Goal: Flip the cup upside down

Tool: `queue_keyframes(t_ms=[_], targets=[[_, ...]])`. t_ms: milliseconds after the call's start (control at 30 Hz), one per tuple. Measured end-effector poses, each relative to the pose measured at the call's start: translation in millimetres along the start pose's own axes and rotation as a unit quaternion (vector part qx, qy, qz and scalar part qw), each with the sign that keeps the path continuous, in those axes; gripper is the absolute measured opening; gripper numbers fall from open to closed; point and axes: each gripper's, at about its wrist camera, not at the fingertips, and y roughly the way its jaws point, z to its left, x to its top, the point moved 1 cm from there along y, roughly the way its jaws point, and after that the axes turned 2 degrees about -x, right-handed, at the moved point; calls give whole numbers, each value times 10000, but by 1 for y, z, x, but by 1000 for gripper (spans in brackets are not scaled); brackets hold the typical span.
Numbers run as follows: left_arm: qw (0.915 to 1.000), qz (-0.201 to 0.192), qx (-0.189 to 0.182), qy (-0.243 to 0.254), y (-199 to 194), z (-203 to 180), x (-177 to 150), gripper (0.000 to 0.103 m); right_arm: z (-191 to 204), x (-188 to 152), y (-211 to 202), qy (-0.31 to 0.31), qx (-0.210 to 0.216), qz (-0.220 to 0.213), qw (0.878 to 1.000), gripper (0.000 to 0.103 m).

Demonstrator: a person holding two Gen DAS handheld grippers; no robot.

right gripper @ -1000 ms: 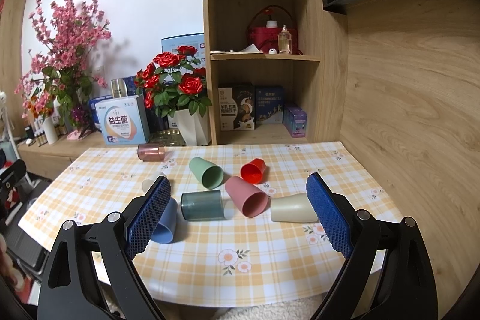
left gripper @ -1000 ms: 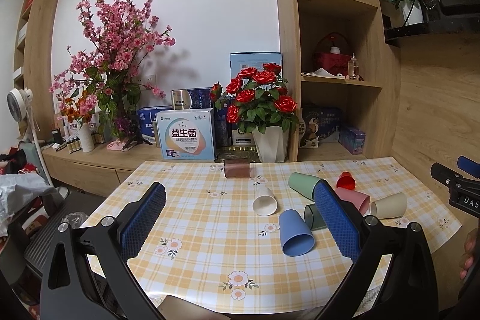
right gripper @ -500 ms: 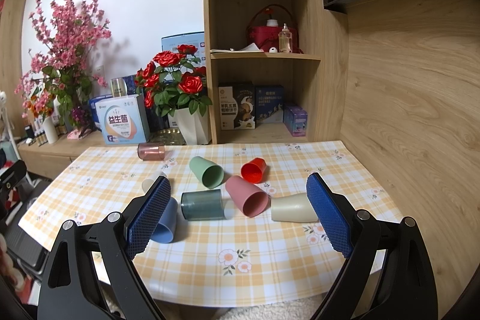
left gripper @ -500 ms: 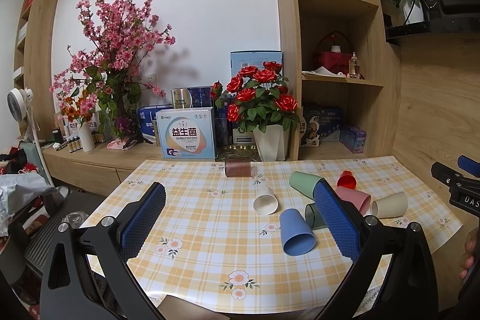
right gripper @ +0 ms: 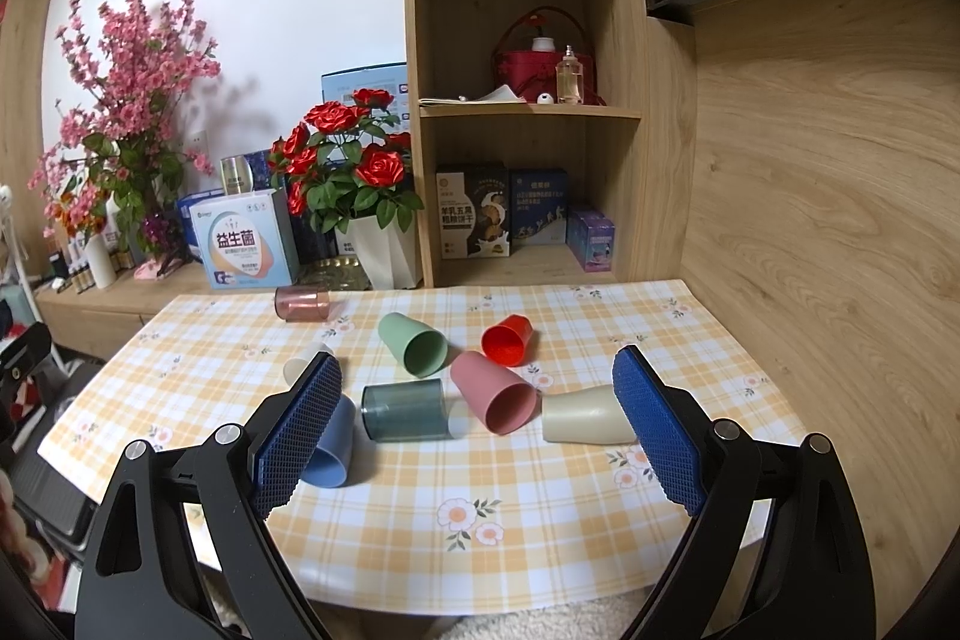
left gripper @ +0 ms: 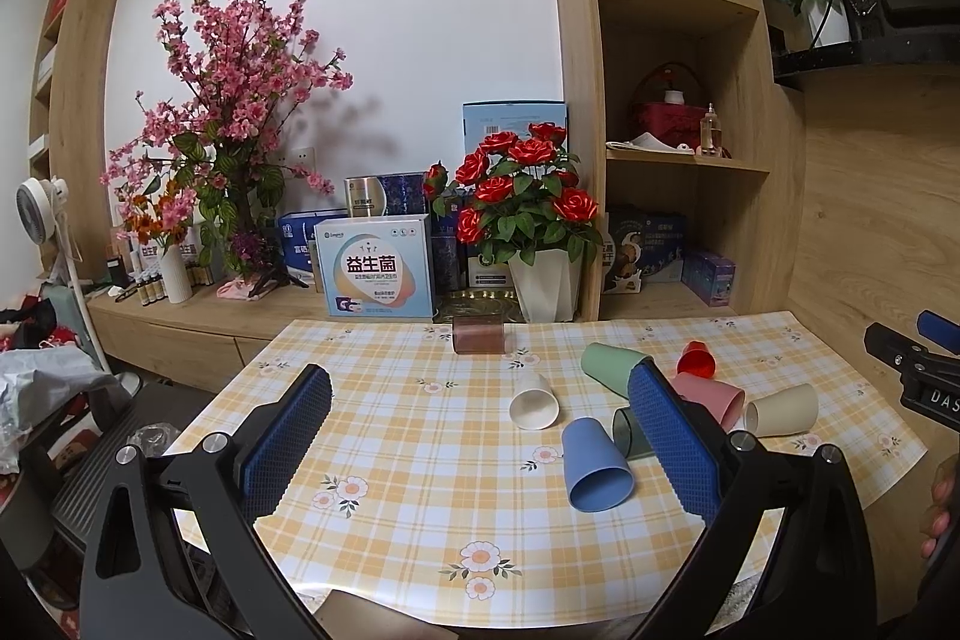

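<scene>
Left gripper (left gripper: 480, 445): you are holding it above the worktop's near edge with its jaws spread wide and nothing between them; the blue pads are facing each other across bare checked cloth.
Right gripper (right gripper: 477, 436): you are holding it over the near right part of the worktop, jaws spread wide, gripping nothing.
Worktop (right gripper: 540, 538): it is wearing a yellow checked cloth with flower prints, and eight cups are lying on their sides on it.
Blue cup (left gripper: 595, 465): it is lying nearest the front edge, mouth pointing toward you, just beside the left gripper's right pad.
Grey-green translucent cup (right gripper: 405, 410): it is lying crosswise at the middle, close beside the blue cup.
Pink cup (right gripper: 495, 392): it is lying right of the translucent one, mouth facing the front edge.
Cream cup (right gripper: 585, 415): it is lying toward the right edge, partly behind the right gripper's right pad.
Green cup (right gripper: 413, 344): it is lying behind the pink cup.
Red cup (right gripper: 507, 338): it is lying just right of the green one.
White cup (left gripper: 534, 400): it is lying left of the cluster, mouth forward.
Brown translucent cup (left gripper: 478, 334): it is lying alone at the back edge, before the rose pot (left gripper: 543, 283).
</scene>
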Motion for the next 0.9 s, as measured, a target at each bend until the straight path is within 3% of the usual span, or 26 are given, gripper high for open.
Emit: queue_keyframes(t_ms=[500, 733, 900], targets=[[10000, 33, -17, -11, 0, 4, -2, 97, 1, -2, 2, 16, -10, 33, 10000, 89], [9983, 223, -417, -331, 7, 23, -8, 97, -1, -8, 8, 116, -5, 89, 9999, 89], [9976, 327, -496, -343, 18, 30, -9, 97, -8, -6, 18, 233, -56, 141, 9996, 89]])
